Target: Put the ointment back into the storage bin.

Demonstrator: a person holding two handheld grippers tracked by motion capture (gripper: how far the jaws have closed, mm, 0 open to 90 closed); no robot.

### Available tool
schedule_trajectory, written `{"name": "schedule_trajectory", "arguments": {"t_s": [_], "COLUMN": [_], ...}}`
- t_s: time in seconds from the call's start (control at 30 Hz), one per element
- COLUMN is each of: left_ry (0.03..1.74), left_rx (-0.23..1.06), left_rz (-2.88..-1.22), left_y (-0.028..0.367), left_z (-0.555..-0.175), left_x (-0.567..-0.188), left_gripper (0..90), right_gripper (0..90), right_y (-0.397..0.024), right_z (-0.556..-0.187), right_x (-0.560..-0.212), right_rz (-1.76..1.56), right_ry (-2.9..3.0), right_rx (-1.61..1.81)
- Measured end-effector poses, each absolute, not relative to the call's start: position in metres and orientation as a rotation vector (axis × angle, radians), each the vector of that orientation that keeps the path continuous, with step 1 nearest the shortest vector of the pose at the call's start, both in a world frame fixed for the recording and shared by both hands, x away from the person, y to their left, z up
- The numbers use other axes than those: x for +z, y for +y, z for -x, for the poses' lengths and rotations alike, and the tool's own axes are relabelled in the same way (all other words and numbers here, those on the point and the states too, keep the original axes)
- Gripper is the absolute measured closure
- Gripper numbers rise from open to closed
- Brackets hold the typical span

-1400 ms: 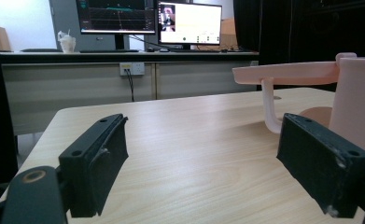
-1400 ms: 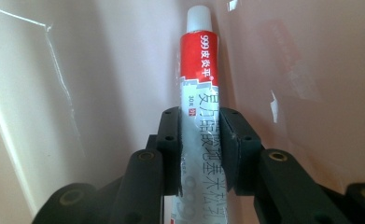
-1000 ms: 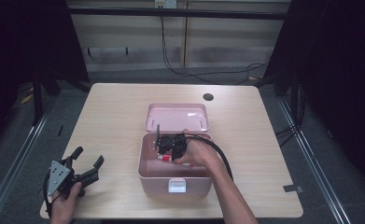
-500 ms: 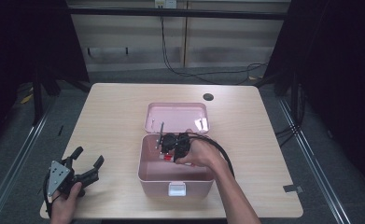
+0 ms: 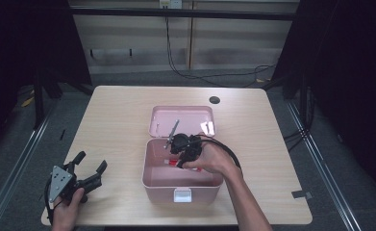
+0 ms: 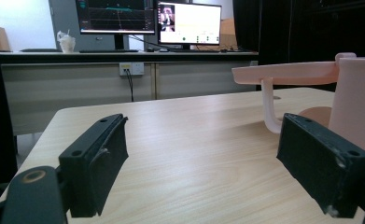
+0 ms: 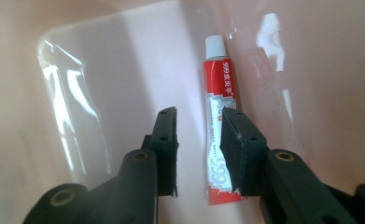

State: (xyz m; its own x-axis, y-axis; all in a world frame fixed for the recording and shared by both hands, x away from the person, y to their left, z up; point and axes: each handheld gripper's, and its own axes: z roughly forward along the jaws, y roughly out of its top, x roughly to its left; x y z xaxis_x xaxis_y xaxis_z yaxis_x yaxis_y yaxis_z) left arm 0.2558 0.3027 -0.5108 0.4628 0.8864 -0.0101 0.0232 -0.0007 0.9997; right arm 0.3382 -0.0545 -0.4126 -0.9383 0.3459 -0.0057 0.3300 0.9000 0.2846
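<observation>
Your tabletop is pale wood in a dark, curtained room, with lit monitors on a bench beyond the far edge in the left gripper view. A pink box sits near the middle of it, its lid thrown back and lying open behind it.

Over the last second your right gripper has gone deeper into the box. A second ago it was up near the back rim; now your hand is lower and nearer the middle, and a bit of red shows just beside the gripper in the high view. A thin grey rod sticks up and away from the right gripper toward the lid; what it is I cannot tell.

In the right gripper view, the red and white tube lies flat on the box floor, white cap pointing away from you. It runs up between the jaws but close against the right-hand one, which covers part of its lower end. The jaws are only partly apart, a narrow gap, and they grip nothing yet.

I'd judge you are lining up to pick the tube. It sits off-centre in the gap, so shifting slightly toward it before closing looks wise.

Your left gripper has not moved: it rests on the tabletop well off from the box, jaws spread wide and empty.
</observation>
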Motion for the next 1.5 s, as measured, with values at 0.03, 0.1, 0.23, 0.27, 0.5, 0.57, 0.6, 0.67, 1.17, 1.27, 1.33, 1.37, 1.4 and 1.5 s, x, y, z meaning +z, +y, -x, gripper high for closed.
{"name": "schedule_trajectory", "arguments": {"t_s": [0.03,0.1,0.23,0.27,0.5,0.57,0.6,0.67,1.17,1.27,1.33,1.37,1.4,1.5], "left_ry": [0.865,0.867,0.865,0.865,0.865,0.865,0.865,0.865,0.865,0.866,0.867,0.868,0.868,0.868], "left_rx": [0.834,0.832,0.834,0.834,0.834,0.833,0.833,0.834,0.834,0.834,0.834,0.834,0.834,0.836], "left_rz": [-1.412,-1.406,-1.412,-1.412,-1.412,-1.412,-1.412,-1.413,-1.413,-1.412,-1.409,-1.408,-1.408,-1.411], "left_y": [0.303,0.302,0.303,0.303,0.303,0.303,0.303,0.303,0.303,0.303,0.302,0.302,0.302,0.303], "left_z": [-0.256,-0.256,-0.256,-0.256,-0.256,-0.256,-0.256,-0.256,-0.256,-0.256,-0.256,-0.256,-0.256,-0.256], "left_x": [-0.511,-0.511,-0.511,-0.511,-0.511,-0.511,-0.511,-0.511,-0.511,-0.511,-0.511,-0.511,-0.511,-0.511], "left_gripper": [15.8,15.8,15.8,15.8,15.8,15.8,15.8,15.8,15.8,15.8,15.8,15.8,15.8,15.8], "right_gripper": [65.0,63.8,60.4,60.4,56.1,54.2,54.2,53.2,42.2,39.6,39.6,39.1,38.4,40.6], "right_y": [-0.057,-0.062,-0.064,-0.064,-0.085,-0.091,-0.091,-0.098,-0.144,-0.154,-0.159,-0.162,-0.171,-0.183], "right_z": [-0.338,-0.337,-0.329,-0.329,-0.329,-0.329,-0.329,-0.327,-0.312,-0.309,-0.308,-0.307,-0.305,-0.301], "right_x": [-0.412,-0.409,-0.398,-0.398,-0.39,-0.39,-0.39,-0.388,-0.365,-0.361,-0.361,-0.36,-0.36,-0.359], "right_rz": [-0.553,-0.576,-0.57,-0.57,-0.651,-0.668,-0.668,-0.712,-0.835,-0.874,-0.89,-0.901,-0.937,-0.971], "right_ry": [3.008,2.998,2.965,2.965,2.928,2.923,2.923,2.891,2.656,2.595,2.571,2.552,2.514,2.45], "right_rx": [0.461,0.532,0.599,0.599,0.835,0.888,0.888,0.954,1.281,1.297,1.309,1.303,1.319,1.323]}}
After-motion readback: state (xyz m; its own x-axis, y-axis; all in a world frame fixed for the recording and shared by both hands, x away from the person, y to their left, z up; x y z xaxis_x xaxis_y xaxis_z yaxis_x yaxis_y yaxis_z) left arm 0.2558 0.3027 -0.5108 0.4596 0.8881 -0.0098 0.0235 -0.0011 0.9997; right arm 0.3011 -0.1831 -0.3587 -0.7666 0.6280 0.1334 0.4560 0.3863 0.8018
